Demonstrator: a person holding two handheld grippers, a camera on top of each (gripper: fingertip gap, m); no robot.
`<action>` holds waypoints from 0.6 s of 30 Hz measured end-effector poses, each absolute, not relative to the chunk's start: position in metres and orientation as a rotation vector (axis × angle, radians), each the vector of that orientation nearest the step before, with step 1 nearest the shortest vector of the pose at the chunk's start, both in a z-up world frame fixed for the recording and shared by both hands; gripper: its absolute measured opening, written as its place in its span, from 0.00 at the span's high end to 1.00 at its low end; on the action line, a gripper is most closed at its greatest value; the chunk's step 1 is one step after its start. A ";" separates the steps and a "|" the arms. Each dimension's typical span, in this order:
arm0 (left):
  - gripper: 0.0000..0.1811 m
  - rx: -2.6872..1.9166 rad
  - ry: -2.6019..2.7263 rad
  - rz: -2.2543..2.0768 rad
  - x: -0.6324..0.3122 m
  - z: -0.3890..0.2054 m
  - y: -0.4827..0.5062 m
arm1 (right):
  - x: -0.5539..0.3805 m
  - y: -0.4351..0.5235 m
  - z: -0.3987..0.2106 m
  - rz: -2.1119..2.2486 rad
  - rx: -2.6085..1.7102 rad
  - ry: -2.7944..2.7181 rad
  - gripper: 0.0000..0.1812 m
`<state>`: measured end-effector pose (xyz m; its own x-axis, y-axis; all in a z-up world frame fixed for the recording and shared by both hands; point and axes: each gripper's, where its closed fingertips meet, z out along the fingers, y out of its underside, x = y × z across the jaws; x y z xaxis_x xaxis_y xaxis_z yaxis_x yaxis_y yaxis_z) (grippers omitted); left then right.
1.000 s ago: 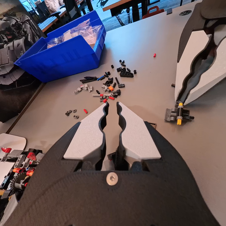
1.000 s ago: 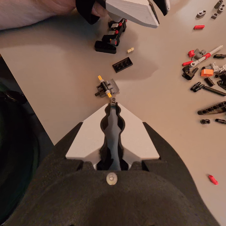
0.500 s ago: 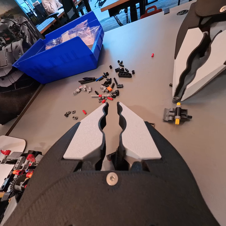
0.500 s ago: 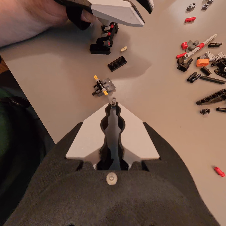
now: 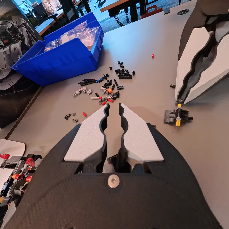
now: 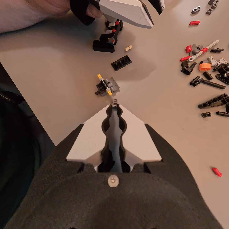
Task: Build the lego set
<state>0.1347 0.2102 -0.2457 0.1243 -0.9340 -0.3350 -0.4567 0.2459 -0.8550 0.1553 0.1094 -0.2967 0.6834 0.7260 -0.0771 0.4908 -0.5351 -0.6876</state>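
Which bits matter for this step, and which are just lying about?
In play:
right tongs
small grey connector they pinch
yellow-axle subassembly

Lying about:
black plate
tan pin
orange piece
blue bin

Desk (image 5: 142, 40): pale grey, matte top.
Beyond: wood-topped tables (image 5: 111, 5) on dark legs, office chair (image 5: 52, 16).
Floor (image 5: 109, 23): grey-blue carpet.
Light: cool daylight behind.

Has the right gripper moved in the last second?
Yes: right gripper, holding a grey connector, backed slightly away from the yellow-axle assembly beside the black plate.
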 end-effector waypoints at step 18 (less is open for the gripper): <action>0.93 -1.385 1.474 -0.581 0.132 -0.246 0.216 | 0.157 0.100 -0.298 0.479 -2.189 -1.185 0.96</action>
<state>0.1321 0.2160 -0.2459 0.1449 -0.9331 -0.3291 -0.4577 0.2316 -0.8584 0.1568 0.1002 -0.2981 0.5372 0.8429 -0.0305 0.6277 -0.4237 -0.6531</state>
